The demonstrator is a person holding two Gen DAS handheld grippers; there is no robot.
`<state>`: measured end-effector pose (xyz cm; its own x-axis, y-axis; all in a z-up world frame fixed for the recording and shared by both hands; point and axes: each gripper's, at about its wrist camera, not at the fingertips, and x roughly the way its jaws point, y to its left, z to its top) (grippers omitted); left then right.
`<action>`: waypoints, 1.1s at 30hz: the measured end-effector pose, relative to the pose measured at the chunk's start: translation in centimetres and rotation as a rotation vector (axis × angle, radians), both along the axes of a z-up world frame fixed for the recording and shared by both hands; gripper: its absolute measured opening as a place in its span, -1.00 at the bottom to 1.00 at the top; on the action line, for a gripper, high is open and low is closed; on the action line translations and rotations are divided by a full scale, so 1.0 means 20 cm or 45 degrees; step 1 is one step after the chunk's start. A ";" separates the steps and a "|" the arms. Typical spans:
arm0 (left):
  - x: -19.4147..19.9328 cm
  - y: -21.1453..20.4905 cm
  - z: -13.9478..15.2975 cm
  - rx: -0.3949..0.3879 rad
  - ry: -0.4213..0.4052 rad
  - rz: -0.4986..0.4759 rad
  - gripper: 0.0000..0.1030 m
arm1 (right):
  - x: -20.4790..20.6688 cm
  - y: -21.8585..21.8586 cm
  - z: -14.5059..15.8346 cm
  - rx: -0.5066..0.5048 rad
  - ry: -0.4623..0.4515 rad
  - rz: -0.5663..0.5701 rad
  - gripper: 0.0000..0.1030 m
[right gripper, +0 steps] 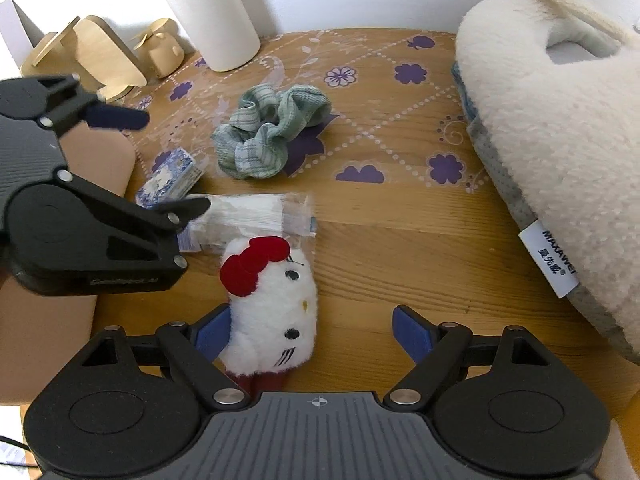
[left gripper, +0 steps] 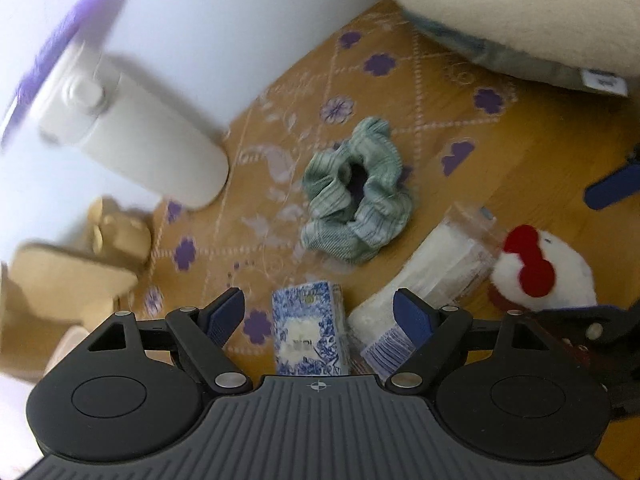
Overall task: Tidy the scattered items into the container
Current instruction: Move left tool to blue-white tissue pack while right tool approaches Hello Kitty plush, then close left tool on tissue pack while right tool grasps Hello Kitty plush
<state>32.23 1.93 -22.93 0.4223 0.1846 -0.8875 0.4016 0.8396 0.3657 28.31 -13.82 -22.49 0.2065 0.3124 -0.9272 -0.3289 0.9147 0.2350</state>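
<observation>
In the left wrist view my left gripper (left gripper: pixel 318 314) is open, with a blue-and-white patterned box (left gripper: pixel 308 330) lying between its fingers on the table. A clear packet of white pads (left gripper: pixel 436 272) lies by its right finger, a green scrunchie (left gripper: pixel 356 190) further ahead. In the right wrist view my right gripper (right gripper: pixel 312 332) is open; a white plush with a red bow (right gripper: pixel 272 308) lies against its left finger. The left gripper (right gripper: pixel 160 160) shows there over the box (right gripper: pixel 172 178) and packet (right gripper: pixel 256 212). The scrunchie (right gripper: pixel 268 136) lies beyond.
A large cream plush slipper (right gripper: pixel 560 140) fills the right side. A white cylinder (right gripper: pixel 216 16) and wooden animal figures (right gripper: pixel 100 52) stand at the back left by the wall. A tan box (right gripper: pixel 48 280) sits at the left table edge.
</observation>
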 end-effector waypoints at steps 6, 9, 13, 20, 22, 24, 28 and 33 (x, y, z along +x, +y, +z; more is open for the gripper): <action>0.05 0.08 0.01 -0.075 0.031 0.183 0.60 | 0.00 -0.03 -0.01 0.015 0.008 -0.023 0.71; 0.06 0.08 0.02 -0.054 0.023 0.168 0.60 | 0.00 -0.04 -0.01 0.015 0.007 -0.027 0.71; 0.05 0.04 -0.05 0.118 0.025 0.088 0.58 | 0.00 -0.04 -0.01 0.020 0.009 -0.028 0.72; 0.09 0.09 -0.09 0.046 0.081 0.176 0.31 | 0.00 -0.03 -0.01 0.023 0.006 -0.027 0.72; 0.10 0.11 -0.08 -0.002 0.105 0.216 0.20 | 0.00 -0.04 -0.01 0.029 0.009 -0.028 0.70; 0.10 0.12 -0.08 -0.053 0.123 0.248 0.09 | 0.00 -0.04 -0.01 0.037 0.010 -0.024 0.66; 0.11 0.18 -0.07 -0.180 0.171 0.328 -0.09 | -0.01 -0.02 0.00 0.075 0.019 -0.010 0.38; 0.09 0.15 -0.06 -0.184 0.160 0.319 -0.17 | -0.02 -0.01 0.02 0.152 0.046 0.004 -0.11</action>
<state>34.05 4.94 -24.23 0.2653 0.1369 -0.9544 0.2103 0.9578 0.1958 27.90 -14.03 -22.15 0.1724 0.4213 -0.8904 -0.3208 0.8786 0.3537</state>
